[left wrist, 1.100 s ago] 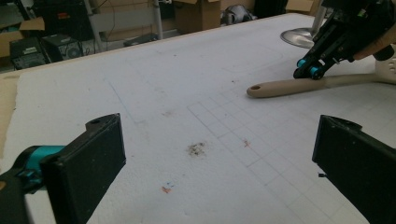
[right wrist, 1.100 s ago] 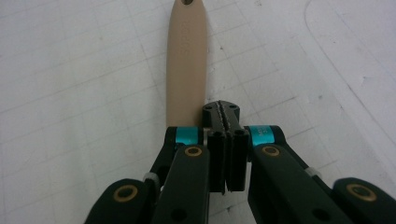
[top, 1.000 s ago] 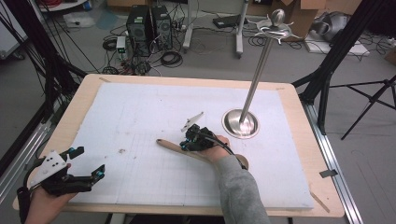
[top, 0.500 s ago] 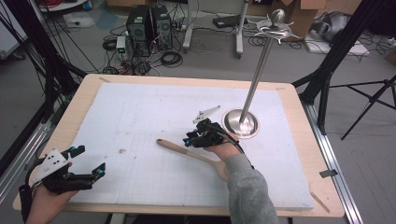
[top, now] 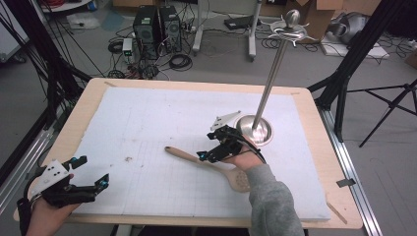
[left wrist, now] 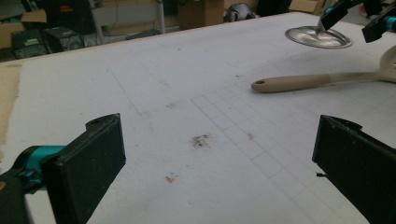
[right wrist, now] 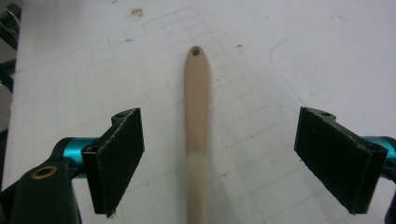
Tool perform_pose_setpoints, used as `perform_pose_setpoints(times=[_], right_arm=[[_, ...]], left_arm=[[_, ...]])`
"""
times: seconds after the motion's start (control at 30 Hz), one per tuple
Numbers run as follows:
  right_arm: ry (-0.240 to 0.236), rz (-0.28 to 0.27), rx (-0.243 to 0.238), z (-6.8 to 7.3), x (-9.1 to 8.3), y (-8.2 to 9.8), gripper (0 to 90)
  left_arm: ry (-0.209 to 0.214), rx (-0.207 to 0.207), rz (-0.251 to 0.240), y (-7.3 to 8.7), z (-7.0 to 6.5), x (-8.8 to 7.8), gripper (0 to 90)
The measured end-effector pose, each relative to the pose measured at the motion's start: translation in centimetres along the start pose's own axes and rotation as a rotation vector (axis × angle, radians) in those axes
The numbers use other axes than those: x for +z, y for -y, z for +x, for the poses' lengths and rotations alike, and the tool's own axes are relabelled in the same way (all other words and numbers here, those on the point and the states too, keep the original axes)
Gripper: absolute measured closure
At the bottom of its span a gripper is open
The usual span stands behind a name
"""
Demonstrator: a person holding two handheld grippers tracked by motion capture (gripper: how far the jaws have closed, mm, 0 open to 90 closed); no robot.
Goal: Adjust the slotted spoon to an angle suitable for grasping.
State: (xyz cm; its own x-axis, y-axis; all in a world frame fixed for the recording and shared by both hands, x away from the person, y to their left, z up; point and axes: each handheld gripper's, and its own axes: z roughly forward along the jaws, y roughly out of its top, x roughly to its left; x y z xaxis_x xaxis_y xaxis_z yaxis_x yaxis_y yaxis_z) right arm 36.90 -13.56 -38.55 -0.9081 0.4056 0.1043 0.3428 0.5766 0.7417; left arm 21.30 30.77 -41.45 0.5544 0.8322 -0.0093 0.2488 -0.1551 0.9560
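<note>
Right gripper jaws just opened wide; left gripper open, low.

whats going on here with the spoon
A person at a table holds a two-jaw gripper in each hand. The right gripper hangs just above the handle of a wooden spoon lying flat on the white mat; its jaws have just been opening and stand wide, with the handle below and between them, untouched. The left gripper rests open near the table's near left corner. A metal stand is beside the right hand.
</note>
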Motion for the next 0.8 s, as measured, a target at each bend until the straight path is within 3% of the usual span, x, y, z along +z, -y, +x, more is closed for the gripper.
perform_pose_setpoints(times=[0.07,0.27,0.4,0.8], right_arm=[[0.011,0.007,-0.009,-0.1,-0.3,0.3,15.0],[0.017,0.042,-0.029,-0.2,-1.0,1.1,15.0],[0.024,0.076,-0.021,-0.2,-1.4,1.5,15.1],[0.052,0.099,-0.016,-0.7,-2.4,2.9,15.1]], left_arm=[[0.009,0.016,0.003,0.0,-0.5,0.0,2.8],[0.000,0.011,0.004,0.1,-0.4,-0.2,2.8],[0.003,0.008,0.012,0.2,-0.3,-0.1,2.8],[-0.002,0.009,0.006,0.1,-0.4,-0.1,2.8]])
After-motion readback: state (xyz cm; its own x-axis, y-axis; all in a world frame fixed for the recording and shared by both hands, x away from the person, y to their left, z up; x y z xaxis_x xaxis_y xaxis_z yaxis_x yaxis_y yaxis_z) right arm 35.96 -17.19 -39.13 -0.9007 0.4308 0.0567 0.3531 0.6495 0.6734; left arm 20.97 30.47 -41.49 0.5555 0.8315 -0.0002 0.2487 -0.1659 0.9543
